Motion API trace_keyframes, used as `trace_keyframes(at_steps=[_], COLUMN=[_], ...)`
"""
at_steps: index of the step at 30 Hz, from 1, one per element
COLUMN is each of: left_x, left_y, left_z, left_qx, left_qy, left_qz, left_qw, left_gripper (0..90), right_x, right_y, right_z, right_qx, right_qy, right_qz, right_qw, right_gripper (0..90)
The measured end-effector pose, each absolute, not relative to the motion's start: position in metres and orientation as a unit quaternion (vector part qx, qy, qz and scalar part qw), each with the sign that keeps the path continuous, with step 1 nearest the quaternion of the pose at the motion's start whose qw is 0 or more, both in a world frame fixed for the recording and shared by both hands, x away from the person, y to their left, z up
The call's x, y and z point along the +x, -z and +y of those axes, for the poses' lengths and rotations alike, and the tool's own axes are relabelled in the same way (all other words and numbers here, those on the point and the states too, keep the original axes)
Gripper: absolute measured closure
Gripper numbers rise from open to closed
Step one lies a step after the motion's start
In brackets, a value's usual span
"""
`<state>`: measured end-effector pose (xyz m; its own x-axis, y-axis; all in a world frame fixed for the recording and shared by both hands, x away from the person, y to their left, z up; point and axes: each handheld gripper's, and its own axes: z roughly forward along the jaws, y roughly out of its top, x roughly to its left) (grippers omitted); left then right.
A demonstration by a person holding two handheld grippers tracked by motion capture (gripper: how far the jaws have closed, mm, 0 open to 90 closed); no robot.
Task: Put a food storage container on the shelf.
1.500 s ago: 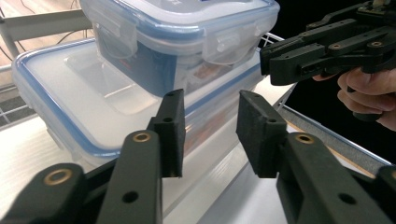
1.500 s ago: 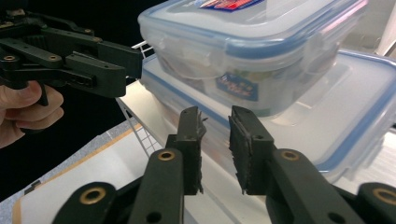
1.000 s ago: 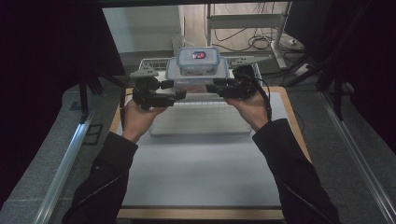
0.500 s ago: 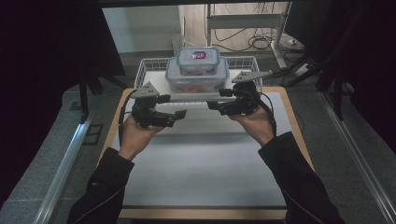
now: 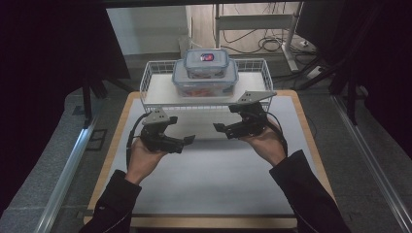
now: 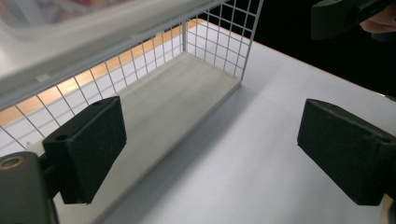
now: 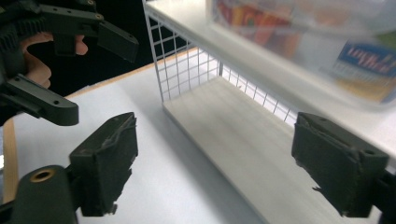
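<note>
White matting is covering the wooden desk (image 5: pixel 311 145), with dark curtains hanging on both sides and cables lying on the floor beyond. At the left, the left gripper (image 5: pixel 187 141) is hovering over the mat in the person's left hand (image 5: pixel 143 162), its jaws spread wide after just opening, with nothing between them. Farther back, in the middle, a white wire shelf rack (image 5: pixel 155 80) is standing at the desk's far edge, carrying a large clear food container (image 5: pixel 204 83) with a smaller lidded one (image 5: pixel 206 63) stacked on top. At the right, the right gripper (image 5: pixel 219 128) is hovering near the rack's front, its jaws likewise just opened wide and holding nothing.
</note>
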<state>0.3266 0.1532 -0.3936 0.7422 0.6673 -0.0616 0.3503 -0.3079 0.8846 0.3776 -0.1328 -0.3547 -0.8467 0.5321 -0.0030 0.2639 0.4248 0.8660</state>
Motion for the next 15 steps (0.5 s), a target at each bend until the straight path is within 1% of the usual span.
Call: trace_keyframes(at_steps=[5, 9, 15], left_x=[0.319, 0.314, 0.307], left_y=[0.406, 0.419, 0.44], left_z=[0.151, 0.149, 0.152], left_qx=[0.798, 0.797, 0.792], left_qy=[-0.164, -0.169, -0.154], left_qz=[0.321, 0.323, 0.33], left_qw=[0.484, 0.482, 0.491], left_gripper=[5.9, 4.1, 3.1], right_x=[0.371, 0.366, 0.359], right_y=[0.372, 0.386, 0.403], right_z=[-0.133, -0.135, -0.145], right_qx=[0.239, 0.235, 0.244], right_qy=[-0.468, -0.457, -0.462], right_qz=[0.839, 0.845, 0.843], right_qw=[0.141, 0.147, 0.128], right_gripper=[7.0, 4.2, 1.2])
